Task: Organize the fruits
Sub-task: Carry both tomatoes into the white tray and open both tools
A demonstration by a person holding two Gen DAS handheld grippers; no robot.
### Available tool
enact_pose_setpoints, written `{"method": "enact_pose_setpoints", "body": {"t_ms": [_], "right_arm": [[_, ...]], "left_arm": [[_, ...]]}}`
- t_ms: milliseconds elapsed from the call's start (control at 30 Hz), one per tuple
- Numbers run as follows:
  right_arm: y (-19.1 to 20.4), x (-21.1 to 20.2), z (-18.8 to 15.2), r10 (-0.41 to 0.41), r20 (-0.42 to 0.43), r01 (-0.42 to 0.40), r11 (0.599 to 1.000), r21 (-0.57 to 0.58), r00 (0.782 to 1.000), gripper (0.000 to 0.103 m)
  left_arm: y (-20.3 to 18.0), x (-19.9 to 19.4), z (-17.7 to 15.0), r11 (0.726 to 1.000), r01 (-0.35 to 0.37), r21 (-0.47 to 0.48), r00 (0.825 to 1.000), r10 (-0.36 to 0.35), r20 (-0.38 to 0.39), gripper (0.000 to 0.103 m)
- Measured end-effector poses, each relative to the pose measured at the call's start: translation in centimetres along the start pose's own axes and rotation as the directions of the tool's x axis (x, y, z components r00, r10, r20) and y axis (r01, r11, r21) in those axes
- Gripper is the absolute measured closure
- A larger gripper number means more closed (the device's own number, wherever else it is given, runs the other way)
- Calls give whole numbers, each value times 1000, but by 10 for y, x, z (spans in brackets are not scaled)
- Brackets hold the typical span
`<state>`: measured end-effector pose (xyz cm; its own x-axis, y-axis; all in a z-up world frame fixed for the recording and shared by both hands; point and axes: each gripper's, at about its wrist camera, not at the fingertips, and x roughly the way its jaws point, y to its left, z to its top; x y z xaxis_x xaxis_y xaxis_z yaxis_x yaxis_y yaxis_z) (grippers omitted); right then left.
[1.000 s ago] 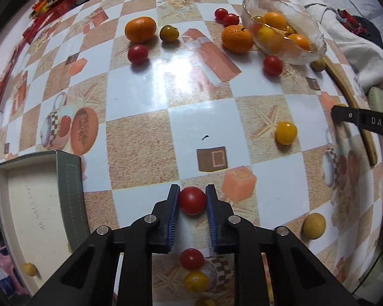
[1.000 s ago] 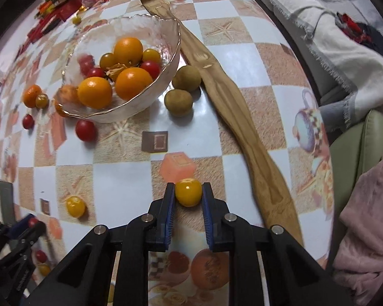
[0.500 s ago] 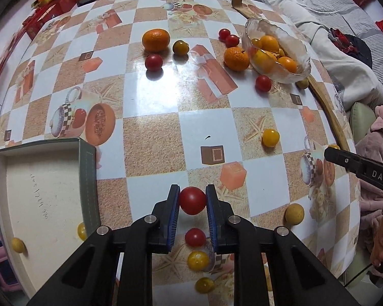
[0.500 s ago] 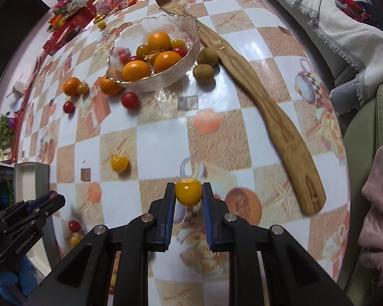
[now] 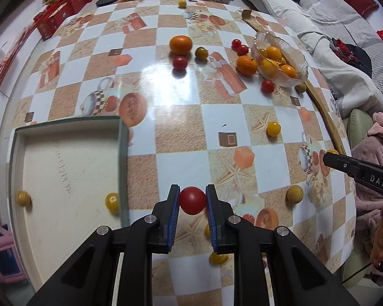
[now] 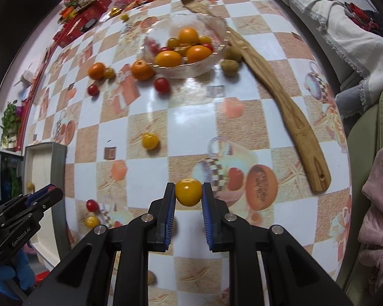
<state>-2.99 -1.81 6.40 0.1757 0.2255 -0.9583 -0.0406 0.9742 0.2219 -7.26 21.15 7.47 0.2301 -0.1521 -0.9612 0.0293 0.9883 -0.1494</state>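
Observation:
My left gripper (image 5: pixel 192 200) is shut on a red cherry tomato (image 5: pixel 192 201), held above the table just right of a green-rimmed cream tray (image 5: pixel 63 158). The tray holds two yellow fruits (image 5: pixel 112 201). My right gripper (image 6: pixel 188 195) is shut on a yellow tomato (image 6: pixel 188 191), held above the table's near part. A glass bowl (image 6: pixel 186 48) with oranges and small tomatoes stands far back; it also shows in the left wrist view (image 5: pixel 280 62). Loose oranges (image 5: pixel 180 44), red tomatoes (image 5: pixel 179 63) and a yellow tomato (image 5: pixel 273 129) lie scattered on the table.
A long wooden spatula (image 6: pixel 280 97) lies along the table's right side. Two brown-green fruits (image 6: pixel 229 66) sit beside the bowl. Red boxes and packets (image 5: pixel 63 12) crowd the far edge. A sofa with blankets (image 5: pixel 344 38) is to the right.
Both grippers have lifted and drawn back from the table with their fruits. The left gripper has shifted toward the tray, which now shows more fully.

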Motion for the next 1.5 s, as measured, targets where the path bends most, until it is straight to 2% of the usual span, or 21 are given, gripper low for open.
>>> {"method": "enact_pose_setpoints", "body": {"t_ms": [233,500,933,1267,1500], "right_arm": [[42,-1,-8,19,-10,-19,997,-76,1000,81],[111,4,-21,58,-35,-64,980,-189,998,81],[235,34,-55,123,-133,-164,916,-367,983,81],[299,84,-73,86,-224,-181,877,-444,971,80],[317,109,-83,23,-259,-151,861,-487,966,79]], "left_arm": [[36,-18,-19,998,-19,-62,999,21,26,81],[92,-35,-50,984,-57,-167,997,64,37,81],[174,-29,-109,939,-156,-307,988,152,-36,81],[198,-13,-133,919,-234,-318,972,214,-97,81],[197,-5,-136,922,-261,-285,965,239,-111,80]]}}
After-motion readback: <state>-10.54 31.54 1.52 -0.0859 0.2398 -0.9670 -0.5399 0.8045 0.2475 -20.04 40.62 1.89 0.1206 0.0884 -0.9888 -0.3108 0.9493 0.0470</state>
